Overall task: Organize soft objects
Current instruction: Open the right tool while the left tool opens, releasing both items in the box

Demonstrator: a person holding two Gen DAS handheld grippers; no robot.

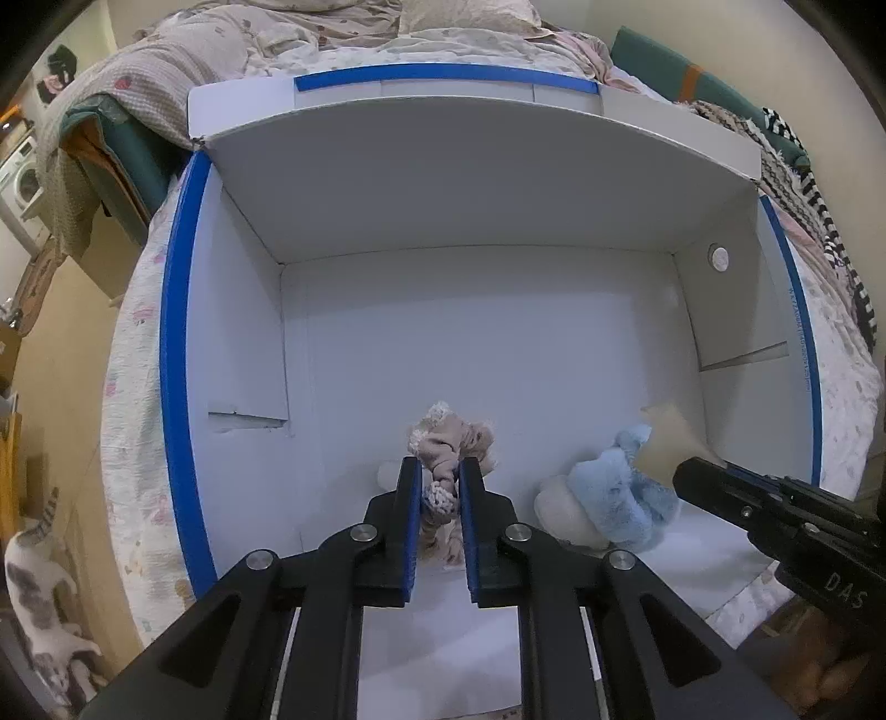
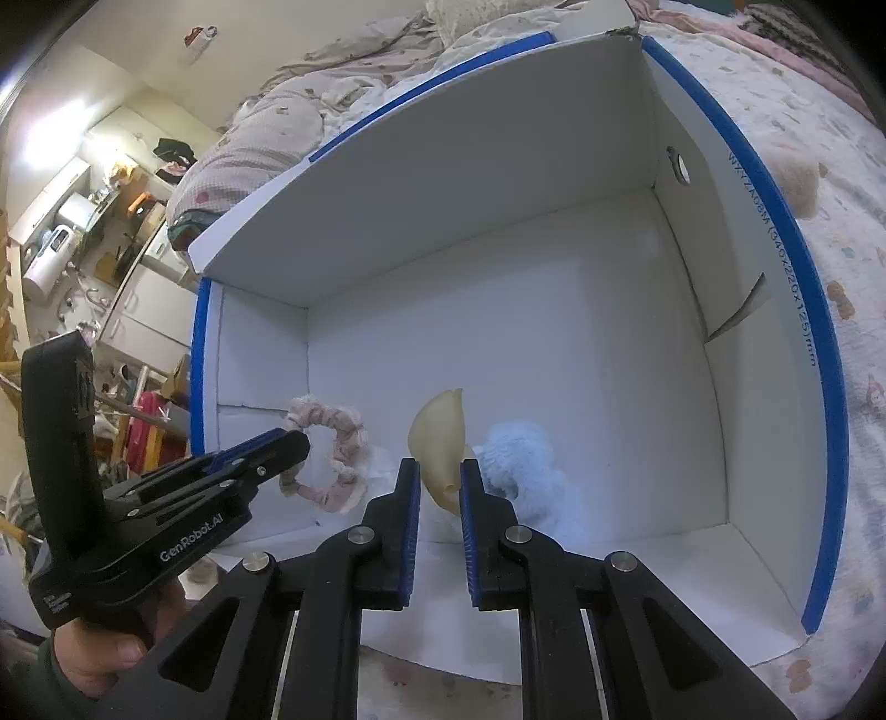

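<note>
A white cardboard box with blue edges point(image 1: 177, 332) point(image 2: 797, 266) lies open on a bed. My left gripper point(image 1: 439, 476) is shut on a pink scrunchie point(image 1: 448, 437) and holds it inside the box near the front; the scrunchie also shows in the right wrist view point(image 2: 332, 459). My right gripper point(image 2: 439, 476) is shut on a beige sponge pad point(image 2: 440, 443), seen too in the left wrist view point(image 1: 667, 443). A fluffy blue scrunchie point(image 1: 620, 498) point(image 2: 526, 471) lies on the box floor between them.
The box's back flap point(image 1: 470, 166) stands up. A rumpled blanket point(image 1: 232, 50) and a striped cloth point(image 1: 803, 188) lie on the bed behind. A cat point(image 1: 39, 598) stands on the floor at the left. Shelves with clutter point(image 2: 83, 221) stand far left.
</note>
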